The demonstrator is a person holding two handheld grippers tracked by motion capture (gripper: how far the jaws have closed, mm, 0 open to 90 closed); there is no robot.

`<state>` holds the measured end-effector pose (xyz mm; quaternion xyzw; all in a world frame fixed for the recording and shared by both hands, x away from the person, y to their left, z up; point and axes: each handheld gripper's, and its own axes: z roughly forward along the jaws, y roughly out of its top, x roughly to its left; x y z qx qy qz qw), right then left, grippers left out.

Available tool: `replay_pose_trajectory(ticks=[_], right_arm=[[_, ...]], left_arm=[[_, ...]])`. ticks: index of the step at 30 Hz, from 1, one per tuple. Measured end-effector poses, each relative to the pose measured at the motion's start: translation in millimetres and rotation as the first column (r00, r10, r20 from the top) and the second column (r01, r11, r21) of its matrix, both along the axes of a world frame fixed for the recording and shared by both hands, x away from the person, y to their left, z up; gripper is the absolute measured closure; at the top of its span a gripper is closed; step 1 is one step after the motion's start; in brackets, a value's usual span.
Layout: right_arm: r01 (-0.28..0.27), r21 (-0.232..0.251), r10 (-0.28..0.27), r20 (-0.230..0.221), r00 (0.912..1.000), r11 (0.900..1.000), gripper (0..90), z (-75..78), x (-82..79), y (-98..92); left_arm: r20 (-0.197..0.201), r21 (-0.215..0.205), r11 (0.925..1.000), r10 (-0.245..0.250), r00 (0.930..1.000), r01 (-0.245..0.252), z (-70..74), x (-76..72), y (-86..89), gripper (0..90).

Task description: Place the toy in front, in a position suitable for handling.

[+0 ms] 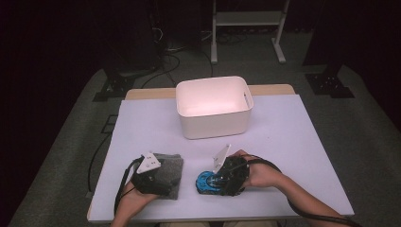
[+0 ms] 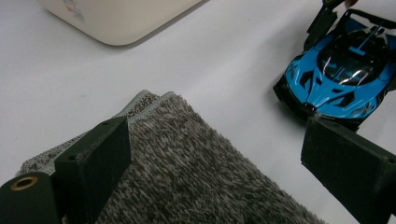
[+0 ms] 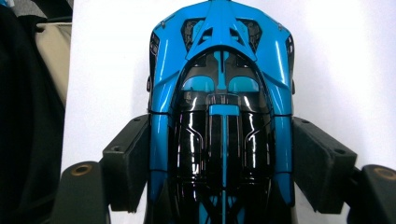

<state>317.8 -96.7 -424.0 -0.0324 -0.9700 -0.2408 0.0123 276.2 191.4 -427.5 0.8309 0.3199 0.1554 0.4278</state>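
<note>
A blue and black toy car (image 1: 206, 182) stands on the white table top near the front edge, nose pointing left. My right gripper (image 1: 215, 182) comes at it from the right. In the right gripper view its two pads press on both flanks of the car (image 3: 222, 93), so the gripper (image 3: 222, 140) is shut on it. A folded grey fuzzy towel (image 1: 172, 168) lies to the car's left. My left gripper (image 1: 163, 177) rests over the towel (image 2: 187, 163) with its jaws wide open (image 2: 215, 154) and nothing held. The car (image 2: 341, 79) also appears at the upper right of the left gripper view.
A white plastic bin (image 1: 213, 125) with handle slots stands at the middle back of the table (image 1: 293, 142); its corner (image 2: 116, 18) shows in the left gripper view. Cables trail off the front edge. Dark floor and a metal stand lie beyond.
</note>
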Motion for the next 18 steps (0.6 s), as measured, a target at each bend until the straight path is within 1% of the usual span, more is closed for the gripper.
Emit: replay_pose_trajectory(ticks=[4, 7, 10, 16, 18], right_arm=[[0.003, -0.016, -0.003, 0.0, 1.0, 1.0, 27.1, -6.8, -2.1, 1.3], [-0.001, -0.008, 0.001, 0.013, 0.9999, 1.0, 27.0, -7.9, -2.8, 2.0], [-0.001, -0.015, 0.002, 0.029, 0.9996, 1.0, 26.9, -8.2, -4.9, 2.8], [0.005, 0.005, -0.005, 0.027, 0.9996, 1.0, 26.3, -9.9, -4.9, 0.4], [0.017, 0.01, -0.018, 0.023, 0.9996, 1.0, 25.9, -10.4, -5.4, -0.5]], left_arm=[[0.0, -0.001, 1.0, 0.002, 1.0, -0.002, -0.2, 0.2, 0.6, 7.8], [-0.004, 0.004, 1.0, 0.0, 1.0, 0.0, -0.4, 0.4, 0.8, 7.8], [-0.005, 0.005, 1.0, 0.0, 1.0, 0.0, -0.5, 0.4, 0.7, 7.8], [-0.004, 0.004, 1.0, 0.0, 1.0, 0.001, -0.3, 0.2, 1.0, 7.8], [-0.007, 0.005, 1.0, -0.003, 1.0, 0.003, -0.5, 0.1, 0.7, 7.8]])
